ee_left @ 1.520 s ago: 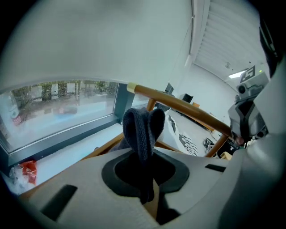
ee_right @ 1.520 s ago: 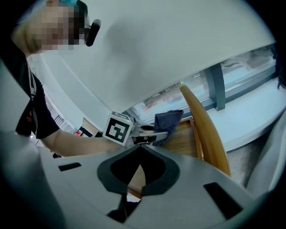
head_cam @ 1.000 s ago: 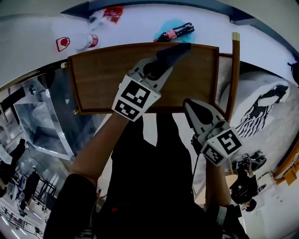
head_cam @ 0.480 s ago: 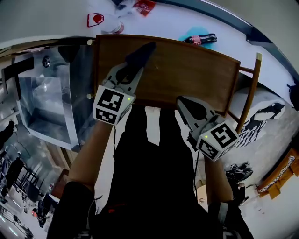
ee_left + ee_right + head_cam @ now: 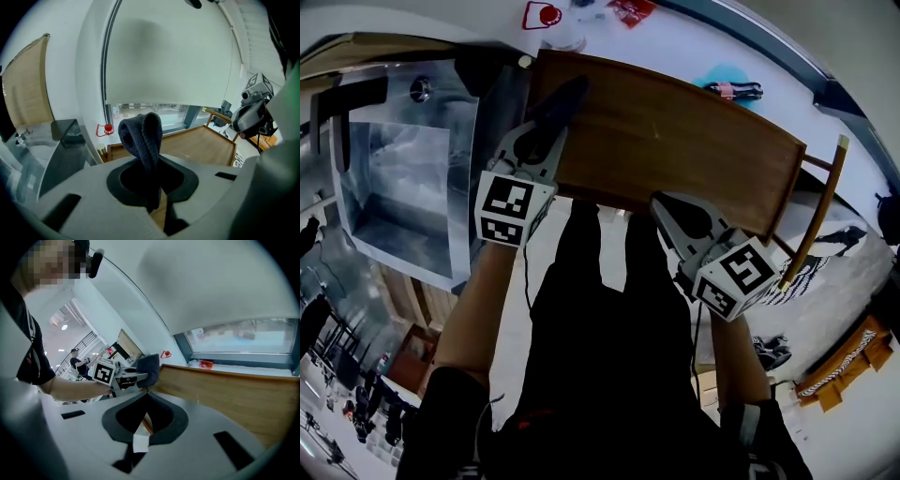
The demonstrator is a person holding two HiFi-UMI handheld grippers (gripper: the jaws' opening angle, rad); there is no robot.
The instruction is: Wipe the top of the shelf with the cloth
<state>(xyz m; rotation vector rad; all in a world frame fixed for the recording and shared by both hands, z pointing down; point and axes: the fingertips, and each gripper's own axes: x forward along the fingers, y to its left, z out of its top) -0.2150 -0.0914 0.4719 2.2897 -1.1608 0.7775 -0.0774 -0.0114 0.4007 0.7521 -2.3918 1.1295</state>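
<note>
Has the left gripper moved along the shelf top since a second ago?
Yes. The left gripper, shut on the cloth, has slid left along the shelf top, from right of middle to its left end.

Inventory by count.

- Grippers: two, namely the left gripper (image 5: pixel 546 131) and the right gripper (image 5: pixel 666 208).
- Marker cubes: two, one on each gripper, at left (image 5: pixel 514 206) and at right (image 5: pixel 736 277).
- Cloth (image 5: pixel 565 98): one, dark knit.
- Shelf (image 5: pixel 675 141): one, with a wooden top.
- Clear-walled case (image 5: pixel 394 178): one, beside the shelf's left end.
- Bottle (image 5: pixel 733 90): one, dark with a red label, lying beyond the shelf.
- Red packet (image 5: pixel 630 9): one.
- Red-and-white item (image 5: pixel 546 16): one, kind cannot be told.
- Wooden post with a pale tip (image 5: pixel 814 216): one, at the shelf's right end.
</note>
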